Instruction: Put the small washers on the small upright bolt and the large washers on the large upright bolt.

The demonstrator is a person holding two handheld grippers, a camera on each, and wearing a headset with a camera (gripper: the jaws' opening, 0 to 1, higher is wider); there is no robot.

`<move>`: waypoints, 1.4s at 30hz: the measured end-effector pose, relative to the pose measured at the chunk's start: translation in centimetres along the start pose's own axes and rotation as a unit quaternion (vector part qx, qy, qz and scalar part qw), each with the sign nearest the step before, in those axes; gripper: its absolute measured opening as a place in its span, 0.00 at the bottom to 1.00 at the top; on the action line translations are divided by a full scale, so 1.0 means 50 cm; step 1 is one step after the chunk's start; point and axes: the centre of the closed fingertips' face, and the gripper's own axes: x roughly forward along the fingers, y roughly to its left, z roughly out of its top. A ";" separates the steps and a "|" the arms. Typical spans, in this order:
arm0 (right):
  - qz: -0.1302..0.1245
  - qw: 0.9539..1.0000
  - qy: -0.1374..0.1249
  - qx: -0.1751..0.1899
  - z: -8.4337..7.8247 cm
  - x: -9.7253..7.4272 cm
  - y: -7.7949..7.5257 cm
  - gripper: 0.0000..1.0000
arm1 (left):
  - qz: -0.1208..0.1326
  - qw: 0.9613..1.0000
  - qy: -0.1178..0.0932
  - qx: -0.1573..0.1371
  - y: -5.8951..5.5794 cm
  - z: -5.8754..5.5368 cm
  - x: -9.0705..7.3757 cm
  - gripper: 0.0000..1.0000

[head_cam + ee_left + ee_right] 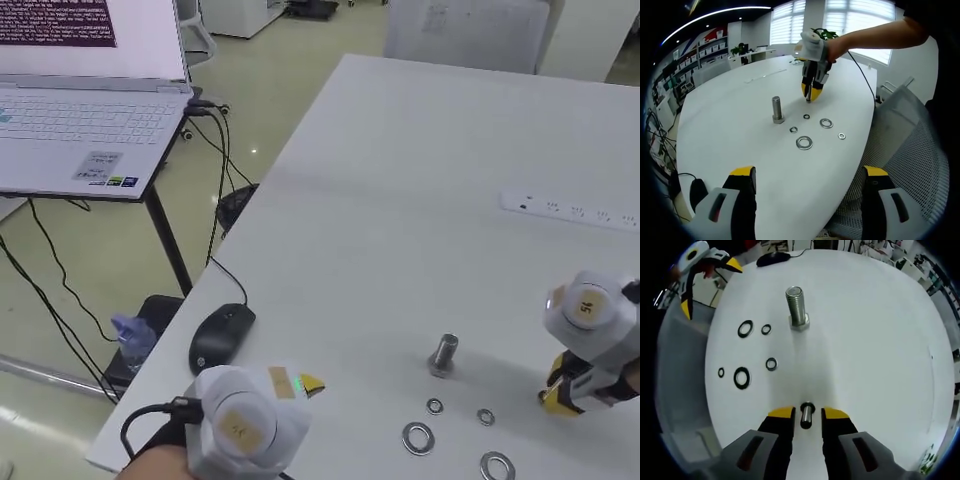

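Note:
The large bolt (443,353) (777,110) (796,310) stands upright on the white table (400,200). Small washers (434,406) (766,329) and large washers (418,438) (804,142) (742,377) lie flat beside it. My right gripper (553,400) (808,92) (807,412) is shut on the small bolt (808,97) (806,415), which is upright at the table surface. My left gripper (305,390) (807,172) (710,287) hovers open near the table's front edge, holding nothing.
A black mouse (220,335) (772,259) lies near the table's left edge. A power strip (570,212) sits further back. A laptop (80,110) rests on a side stand, with cables and a bottle (130,335) on the floor below. A mesh chair (910,125) stands beside the table.

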 end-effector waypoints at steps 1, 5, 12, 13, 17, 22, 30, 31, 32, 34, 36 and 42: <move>0.002 1.000 -0.001 0.000 0.001 -0.007 0.001 0.22 | 0.000 1.000 -0.001 0.002 -0.001 0.002 0.000 0.87; 0.002 1.000 -0.006 0.000 0.007 -0.026 -0.002 0.24 | -0.002 1.000 -0.003 0.006 -0.003 0.011 -0.001 0.87; -0.002 1.000 -0.006 -0.007 0.017 -0.053 -0.003 0.24 | -0.003 1.000 -0.004 0.009 -0.003 0.020 -0.003 0.87; -0.002 1.000 -0.006 -0.007 0.019 -0.057 -0.003 0.24 | -0.004 1.000 -0.004 0.010 -0.003 0.021 -0.003 0.87; -0.005 1.000 -0.006 -0.011 0.022 -0.071 -0.005 0.23 | -0.005 1.000 -0.004 0.012 -0.009 0.026 -0.005 0.87; -0.003 1.000 -0.005 -0.018 0.027 -0.084 0.001 0.23 | -0.004 1.000 -0.007 0.012 -0.008 0.032 -0.005 0.87; -0.013 1.000 -0.013 -0.022 0.040 -0.097 -0.003 0.22 | -0.004 1.000 -0.011 0.016 -0.008 0.038 -0.009 0.86; -0.013 1.000 -0.014 -0.023 0.044 -0.098 -0.001 0.22 | -0.004 1.000 -0.011 0.016 -0.007 0.038 -0.010 0.86; -0.012 1.000 -0.016 -0.024 0.048 -0.098 0.001 0.22 | -0.005 1.000 -0.011 0.017 -0.008 0.038 -0.010 0.86; -0.010 0.999 -0.023 -0.029 0.058 -0.097 0.010 0.22 | -0.005 1.000 -0.010 0.016 -0.008 0.038 -0.010 0.86; -0.007 0.999 -0.023 -0.030 0.064 -0.094 0.016 0.22 | -0.006 1.000 -0.011 0.019 -0.010 0.039 -0.011 0.86; 0.001 0.999 -0.026 -0.042 0.090 -0.078 0.029 0.22 | -0.005 1.000 -0.016 0.020 -0.008 0.043 -0.013 0.87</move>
